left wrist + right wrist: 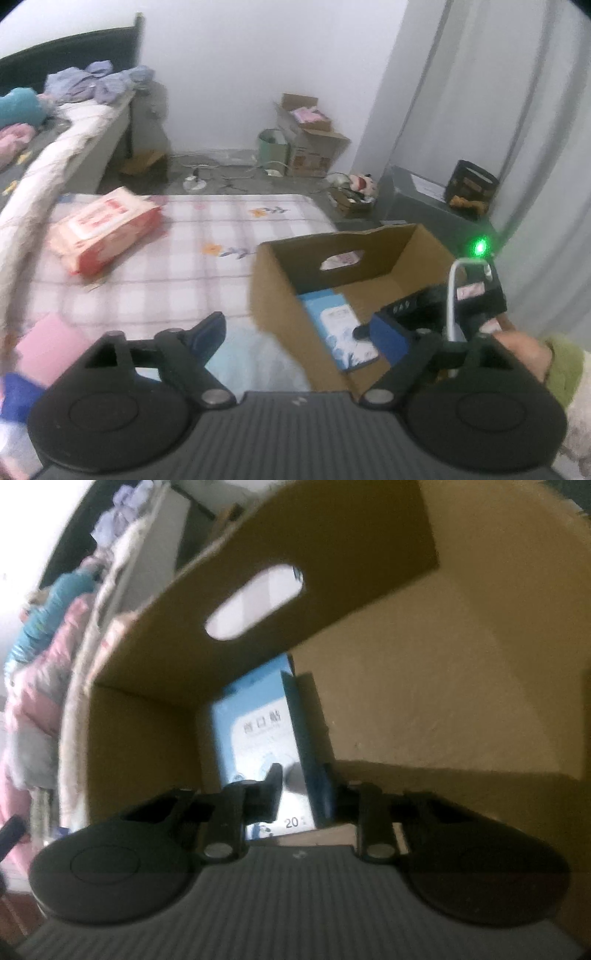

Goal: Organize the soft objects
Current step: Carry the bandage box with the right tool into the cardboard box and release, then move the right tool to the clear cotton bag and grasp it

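Blue packet sits between our right gripper's narrowly parted fingers inside the cardboard box, and could tip on release, while our left gripper hangs wide, empty.

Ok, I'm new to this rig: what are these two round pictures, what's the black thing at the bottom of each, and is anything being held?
Each picture comes from a fisheye camera on a hand-held two-finger tool, looking forward along its fingers. The left tool hangs open over a plaid-sheeted bed, holding nothing. On the bed lie a red-and-white soft pack and an open cardboard box. The right tool reaches into that box, its jaws apart around the edge of a blue packet; whether they grip it is unclear. In the left view you see that tool and the person's hand.
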Demonstrator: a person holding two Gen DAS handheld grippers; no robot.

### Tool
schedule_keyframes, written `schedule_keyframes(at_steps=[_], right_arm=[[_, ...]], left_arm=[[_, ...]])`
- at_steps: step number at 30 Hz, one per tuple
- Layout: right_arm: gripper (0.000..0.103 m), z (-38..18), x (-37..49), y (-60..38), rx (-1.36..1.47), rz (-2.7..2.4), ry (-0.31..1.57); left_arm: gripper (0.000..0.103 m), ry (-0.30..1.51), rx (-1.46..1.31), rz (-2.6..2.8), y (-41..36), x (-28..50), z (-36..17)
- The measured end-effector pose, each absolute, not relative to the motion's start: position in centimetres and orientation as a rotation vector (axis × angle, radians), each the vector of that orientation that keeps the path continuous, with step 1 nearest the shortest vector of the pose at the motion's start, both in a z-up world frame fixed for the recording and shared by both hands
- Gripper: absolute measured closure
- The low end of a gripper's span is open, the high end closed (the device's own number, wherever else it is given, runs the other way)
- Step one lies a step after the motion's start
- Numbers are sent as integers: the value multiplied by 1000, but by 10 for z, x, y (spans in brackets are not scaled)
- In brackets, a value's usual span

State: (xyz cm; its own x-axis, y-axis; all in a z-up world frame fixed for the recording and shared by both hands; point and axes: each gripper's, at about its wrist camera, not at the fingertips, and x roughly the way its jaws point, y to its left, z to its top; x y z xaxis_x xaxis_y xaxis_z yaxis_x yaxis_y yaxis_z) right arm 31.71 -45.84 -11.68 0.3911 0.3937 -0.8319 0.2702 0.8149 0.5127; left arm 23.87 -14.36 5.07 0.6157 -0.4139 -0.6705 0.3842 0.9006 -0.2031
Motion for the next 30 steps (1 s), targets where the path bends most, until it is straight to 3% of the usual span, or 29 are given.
schedule_keyframes(at_steps=[18, 30], right_arm=[[86, -119, 336, -413, 691, 67, 1162], [81, -93, 328, -414, 621, 70, 1094]], left_arm=[[10, 859, -179, -222, -20, 177, 6], [6, 749, -156, -141, 6, 142, 17]])
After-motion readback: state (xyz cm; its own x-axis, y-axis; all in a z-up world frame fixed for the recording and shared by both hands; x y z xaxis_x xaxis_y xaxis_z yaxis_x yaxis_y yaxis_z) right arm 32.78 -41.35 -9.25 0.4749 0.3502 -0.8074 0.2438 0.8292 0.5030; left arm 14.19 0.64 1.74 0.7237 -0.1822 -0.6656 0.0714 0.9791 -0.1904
